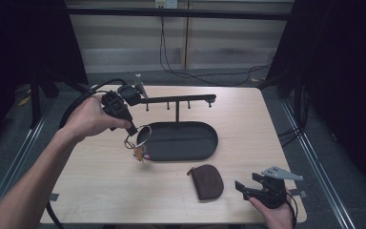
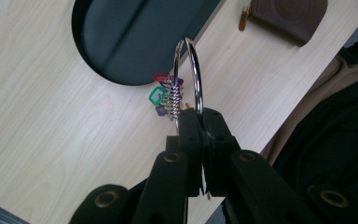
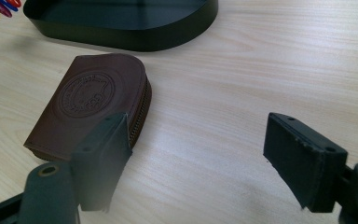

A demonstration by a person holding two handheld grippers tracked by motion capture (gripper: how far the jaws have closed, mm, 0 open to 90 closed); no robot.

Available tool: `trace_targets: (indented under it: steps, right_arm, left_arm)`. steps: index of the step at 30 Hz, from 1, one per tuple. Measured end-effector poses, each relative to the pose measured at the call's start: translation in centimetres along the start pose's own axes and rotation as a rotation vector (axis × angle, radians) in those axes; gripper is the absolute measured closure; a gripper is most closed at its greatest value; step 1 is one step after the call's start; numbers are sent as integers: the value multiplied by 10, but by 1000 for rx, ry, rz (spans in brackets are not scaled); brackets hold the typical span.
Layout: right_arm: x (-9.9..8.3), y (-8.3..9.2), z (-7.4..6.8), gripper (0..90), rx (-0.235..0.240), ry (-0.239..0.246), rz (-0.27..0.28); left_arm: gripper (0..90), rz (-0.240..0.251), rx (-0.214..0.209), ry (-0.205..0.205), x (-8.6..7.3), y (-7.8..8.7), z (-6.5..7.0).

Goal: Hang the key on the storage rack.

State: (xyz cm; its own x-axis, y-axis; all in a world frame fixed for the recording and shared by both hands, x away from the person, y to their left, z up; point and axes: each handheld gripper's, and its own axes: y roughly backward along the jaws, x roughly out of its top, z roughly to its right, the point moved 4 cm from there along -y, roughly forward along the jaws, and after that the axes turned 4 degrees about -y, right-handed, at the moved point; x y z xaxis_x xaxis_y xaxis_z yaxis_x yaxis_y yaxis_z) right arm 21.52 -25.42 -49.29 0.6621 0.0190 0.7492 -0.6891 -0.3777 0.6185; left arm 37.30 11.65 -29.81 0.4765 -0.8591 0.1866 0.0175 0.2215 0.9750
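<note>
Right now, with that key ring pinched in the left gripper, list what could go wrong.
1. The left gripper pinches only the thin edge of the key ring; the ring could slip or swivel out.
2. The dangling keys hang beside the tray rim and could snag on it.
3. The stand's hook bar has small pegs; threading the ring over one may miss and drop it.

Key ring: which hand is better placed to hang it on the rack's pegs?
Left. The left gripper is shut on the key ring, lifted beside the black tray under the peg rack. The right gripper hangs open near the brown pouch.
</note>
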Motion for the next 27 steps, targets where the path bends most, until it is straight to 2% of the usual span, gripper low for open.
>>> trace_targets:
  steps: [10,12,18,20,24,27]
  right_arm:
    - [0,0,0,224,5,1,-5]
    - [0,0,0,224,6,1,-5]
    - [0,0,0,224,8,3,-7]
    - [0,0,0,224,10,4,-8]
    - [0,0,0,224,14,4,-10]
    - [0,0,-1,224,15,5,-10]
  left_arm:
    - [881,8,-4,5,15,6,-6]
    - [881,-6,-1,6,17,5,-6]
    - [881,-8,5,9,24,6,-9]
    - [881,-26,13,11,25,6,-12]
    - [881,-23,9,19,29,6,-16]
    - [881,-36,20,-9,31,6,-20]
